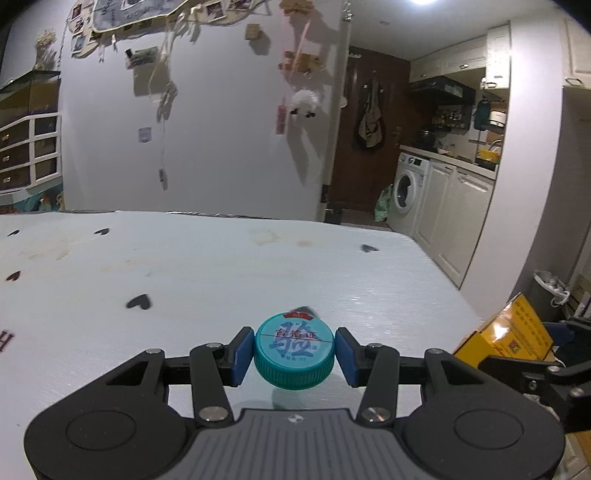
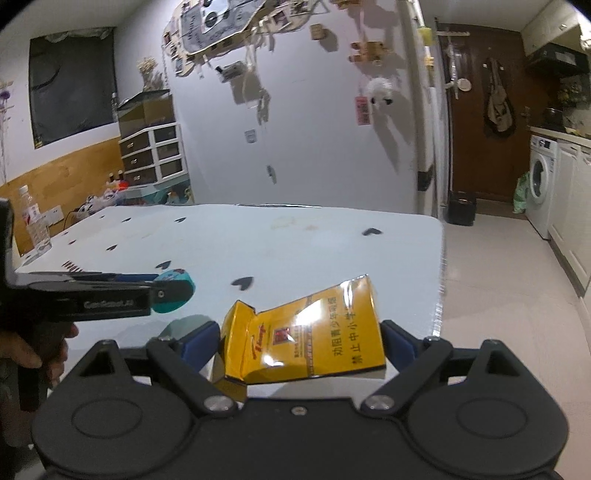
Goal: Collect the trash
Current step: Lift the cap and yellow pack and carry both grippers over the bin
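I count two grippers: my left gripper with one teal bottle cap between its pads, and my right gripper with one yellow cigarette pack between its pads. On the table I see one clear water bottle, and one washing machine and one green bag beyond.

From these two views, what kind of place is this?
Probably a small flat: a washing machine under a kitchen counter, a brown door, and a table by a wall hung with photos.
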Demonstrator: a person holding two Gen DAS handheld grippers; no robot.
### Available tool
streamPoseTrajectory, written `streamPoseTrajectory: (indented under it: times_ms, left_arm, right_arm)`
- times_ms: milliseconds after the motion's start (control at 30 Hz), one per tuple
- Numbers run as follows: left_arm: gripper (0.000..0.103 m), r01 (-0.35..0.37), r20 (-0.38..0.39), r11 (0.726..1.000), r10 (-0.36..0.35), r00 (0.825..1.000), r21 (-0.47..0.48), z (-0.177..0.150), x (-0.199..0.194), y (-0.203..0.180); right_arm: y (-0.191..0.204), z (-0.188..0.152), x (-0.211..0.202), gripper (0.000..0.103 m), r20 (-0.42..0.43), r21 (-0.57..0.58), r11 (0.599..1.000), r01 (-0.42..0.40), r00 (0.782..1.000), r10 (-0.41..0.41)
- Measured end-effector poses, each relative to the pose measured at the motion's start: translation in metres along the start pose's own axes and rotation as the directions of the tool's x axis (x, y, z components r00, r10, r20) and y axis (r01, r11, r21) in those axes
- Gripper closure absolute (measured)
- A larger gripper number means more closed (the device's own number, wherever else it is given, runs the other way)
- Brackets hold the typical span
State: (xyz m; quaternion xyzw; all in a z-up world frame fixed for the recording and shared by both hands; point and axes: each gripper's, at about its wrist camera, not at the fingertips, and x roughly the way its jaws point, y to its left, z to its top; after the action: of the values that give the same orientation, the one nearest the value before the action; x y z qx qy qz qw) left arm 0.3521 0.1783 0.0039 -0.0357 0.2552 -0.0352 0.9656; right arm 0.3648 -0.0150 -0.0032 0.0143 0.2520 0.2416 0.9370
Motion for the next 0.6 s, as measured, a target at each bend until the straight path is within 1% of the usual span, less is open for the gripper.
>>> streamPoseTrajectory:
  times_ms: [267, 600]
  left_arm:
    - [0.054, 0.027, -0.007, 0.999, -0.027, 1.0, 0.031, -0.008, 0.0, -0.047]
    - [0.054, 0.107, -0.013, 0.992, -0.107, 0.994, 0.064, -0.015, 0.0, -0.118]
  right_arm:
    - [-0.035, -0.011, -0.03, 0.01, 0.02, 0.031, 0.999, 0.032, 0.999, -0.033]
    - [-0.088, -0.027, -0.075, 0.01, 0.044, 0.075, 0.992, 0.098, 0.994, -0.101]
